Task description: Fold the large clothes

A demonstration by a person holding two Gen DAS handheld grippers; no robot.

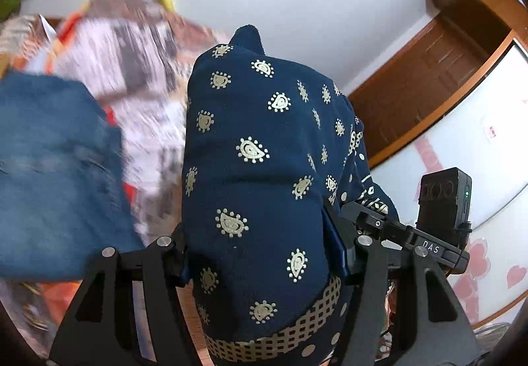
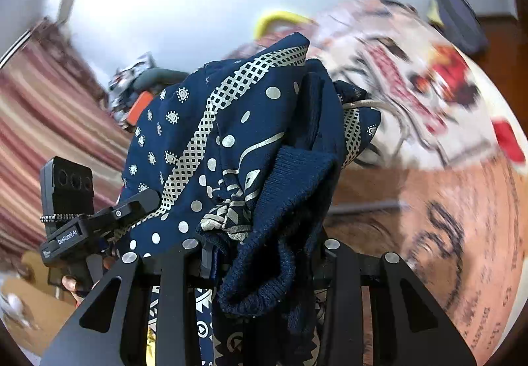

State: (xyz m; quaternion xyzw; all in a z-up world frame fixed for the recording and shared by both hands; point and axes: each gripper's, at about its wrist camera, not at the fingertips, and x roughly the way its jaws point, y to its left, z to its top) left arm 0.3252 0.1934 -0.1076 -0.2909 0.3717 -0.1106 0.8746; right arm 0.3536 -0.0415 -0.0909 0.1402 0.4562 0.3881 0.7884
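Note:
A navy garment with a gold paisley print and a gold lattice band fills the middle of the left wrist view. My left gripper is shut on it, the cloth bunched between the fingers. In the right wrist view the same navy garment hangs in a crumpled heap with a ribbed dark cuff. My right gripper is shut on it too. The right gripper also shows in the left wrist view, and the left one in the right wrist view, close beside each other.
A pile of patterned clothes and a blue denim piece lie to the left. A wooden door frame and a white panel stand to the right. A printed bedsheet spreads at the right, striped curtains at the left.

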